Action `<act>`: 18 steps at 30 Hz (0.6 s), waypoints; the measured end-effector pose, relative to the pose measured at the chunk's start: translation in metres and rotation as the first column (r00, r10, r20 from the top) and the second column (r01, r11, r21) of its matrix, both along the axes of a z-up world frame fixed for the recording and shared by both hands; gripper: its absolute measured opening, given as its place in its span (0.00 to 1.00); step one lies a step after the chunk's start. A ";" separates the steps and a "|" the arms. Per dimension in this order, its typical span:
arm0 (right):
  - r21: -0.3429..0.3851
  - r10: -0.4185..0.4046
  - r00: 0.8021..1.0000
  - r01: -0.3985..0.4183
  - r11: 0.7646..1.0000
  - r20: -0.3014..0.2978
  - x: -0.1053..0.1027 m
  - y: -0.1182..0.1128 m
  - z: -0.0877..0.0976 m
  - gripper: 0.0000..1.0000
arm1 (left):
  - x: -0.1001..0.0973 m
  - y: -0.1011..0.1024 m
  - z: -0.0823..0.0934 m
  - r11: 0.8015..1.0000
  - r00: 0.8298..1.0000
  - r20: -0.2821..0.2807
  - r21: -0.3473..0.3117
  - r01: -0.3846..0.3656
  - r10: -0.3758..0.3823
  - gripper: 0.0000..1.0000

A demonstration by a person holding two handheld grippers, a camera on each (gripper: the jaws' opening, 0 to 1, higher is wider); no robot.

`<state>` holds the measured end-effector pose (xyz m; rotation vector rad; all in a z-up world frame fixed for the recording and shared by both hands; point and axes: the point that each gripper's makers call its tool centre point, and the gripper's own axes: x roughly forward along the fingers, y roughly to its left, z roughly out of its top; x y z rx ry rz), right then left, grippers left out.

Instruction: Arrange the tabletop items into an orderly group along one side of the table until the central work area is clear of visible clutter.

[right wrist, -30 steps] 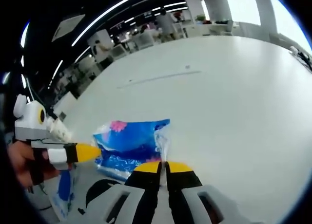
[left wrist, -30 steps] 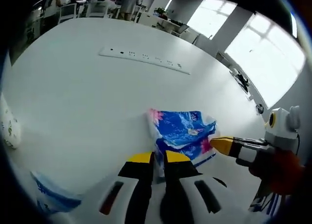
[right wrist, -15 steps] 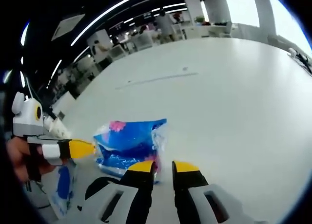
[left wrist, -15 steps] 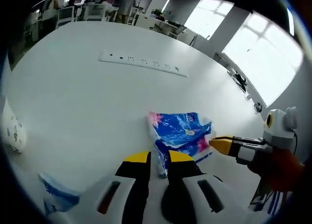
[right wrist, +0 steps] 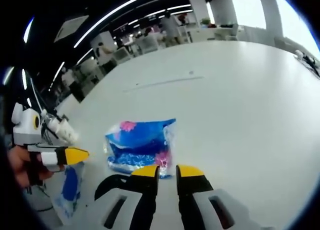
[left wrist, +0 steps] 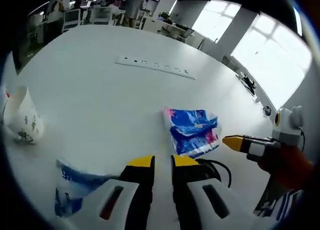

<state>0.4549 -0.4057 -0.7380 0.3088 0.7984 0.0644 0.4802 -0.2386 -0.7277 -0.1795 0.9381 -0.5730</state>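
A: Biggest first: we have the white table [left wrist: 90, 105] across both views, with a long power strip [left wrist: 155, 67] in the upper middle of the left gripper view.

B: Then the blue tissue pack [left wrist: 192, 131], right of centre there and just above our left gripper [left wrist: 161, 162]. In the right gripper view the pack [right wrist: 140, 145] sits left of centre, directly over the right gripper [right wrist: 167, 171], nearly touching its left jaw tip.

A: We read its long axis as running across the right gripper's line, left to right in that frame. So the right one looks nearer and better lined up.

B: Agreed. Both pairs of jaws stand slightly apart, holding nothing.

A: Smaller things: a second blue-and-white packet [left wrist: 70, 182] at lower left of the left gripper view, and a white paper cup [left wrist: 22, 117] at the far left edge.

B: A black cable [left wrist: 215, 167] loops just under the pack.
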 end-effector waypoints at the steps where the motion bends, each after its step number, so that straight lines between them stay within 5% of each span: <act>1: 0.000 0.003 1.000 -0.003 1.000 0.000 -0.001 0.001 0.000 0.11 | -0.003 0.003 0.000 1.000 1.000 0.000 0.002 -0.003 0.003 0.10; 18: -0.013 0.054 0.999 -0.054 0.998 0.009 -0.036 0.030 0.008 0.10 | -0.053 0.039 0.007 1.000 1.000 0.002 -0.004 -0.023 0.023 0.09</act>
